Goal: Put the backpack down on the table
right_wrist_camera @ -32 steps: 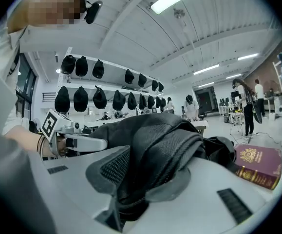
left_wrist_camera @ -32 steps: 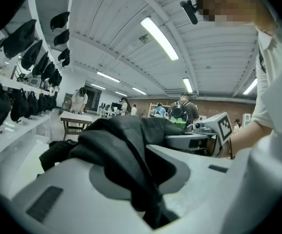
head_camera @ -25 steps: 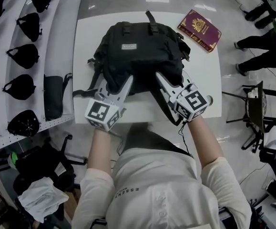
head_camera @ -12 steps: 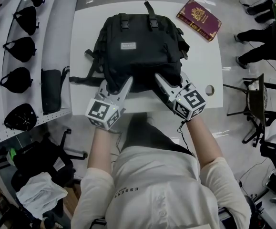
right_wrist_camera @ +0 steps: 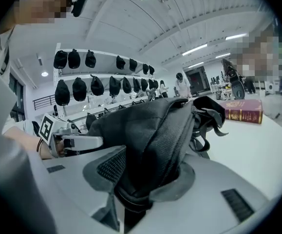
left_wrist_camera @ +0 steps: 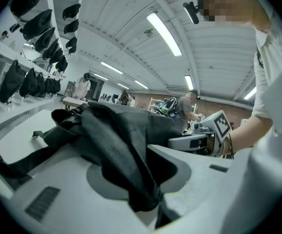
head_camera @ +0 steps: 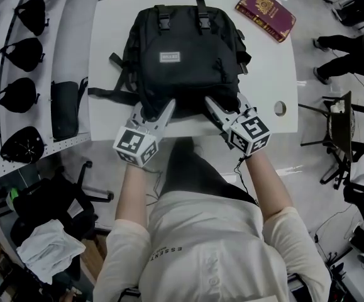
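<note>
A white worktop (head_camera: pixel 266 74) stood beside shelves of caps (head_camera: pixel 18 96), and the backpack (head_camera: pixel 185 55) was laid flat on it. The backpack's near hem was clamped by the left hand-held gripper (head_camera: pixel 153 109). The right hand-held gripper (head_camera: pixel 224 102) had just been loosened, with fabric bunched against both jaws. If a gripper were withdrawn while snagged, the backpack could probably be dragged off the worktop's edge. The backpack was buckled shut, so its contents went unseen.

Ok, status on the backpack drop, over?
Left gripper clamped on near edge of backpack. Right gripper jaws have just been opening, fabric between them. Backpack down flat on table. Maroon book at far corner, apart.
</note>
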The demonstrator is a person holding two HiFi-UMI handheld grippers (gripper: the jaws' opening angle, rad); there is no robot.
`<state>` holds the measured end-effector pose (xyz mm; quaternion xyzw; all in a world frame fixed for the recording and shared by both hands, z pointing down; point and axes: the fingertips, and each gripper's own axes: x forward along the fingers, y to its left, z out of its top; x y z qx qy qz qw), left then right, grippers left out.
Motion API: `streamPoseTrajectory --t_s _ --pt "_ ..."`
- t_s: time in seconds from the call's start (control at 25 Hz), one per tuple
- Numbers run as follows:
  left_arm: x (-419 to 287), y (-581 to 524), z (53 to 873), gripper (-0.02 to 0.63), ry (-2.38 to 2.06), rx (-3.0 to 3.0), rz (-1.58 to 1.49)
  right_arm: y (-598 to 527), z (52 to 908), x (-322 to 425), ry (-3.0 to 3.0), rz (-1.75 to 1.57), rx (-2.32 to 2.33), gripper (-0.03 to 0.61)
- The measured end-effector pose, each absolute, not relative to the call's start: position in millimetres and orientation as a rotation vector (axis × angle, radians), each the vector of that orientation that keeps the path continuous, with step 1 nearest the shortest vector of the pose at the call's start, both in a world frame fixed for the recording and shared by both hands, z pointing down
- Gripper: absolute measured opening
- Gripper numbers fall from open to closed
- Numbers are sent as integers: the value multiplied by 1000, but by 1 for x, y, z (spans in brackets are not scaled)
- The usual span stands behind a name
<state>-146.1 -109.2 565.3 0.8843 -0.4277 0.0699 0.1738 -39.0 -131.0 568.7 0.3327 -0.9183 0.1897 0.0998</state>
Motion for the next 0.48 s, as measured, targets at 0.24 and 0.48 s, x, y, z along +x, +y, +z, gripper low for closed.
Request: streamPoseTrajectory --t_s 0.24,0.48 --pt "-145 -97 579 99 -1228 2514 197 -117 588 -34 -2663 577 997 158" --pt "-146 -92 589 110 -1210 2452 150 -109 596 -30 -2622 586 982 163"
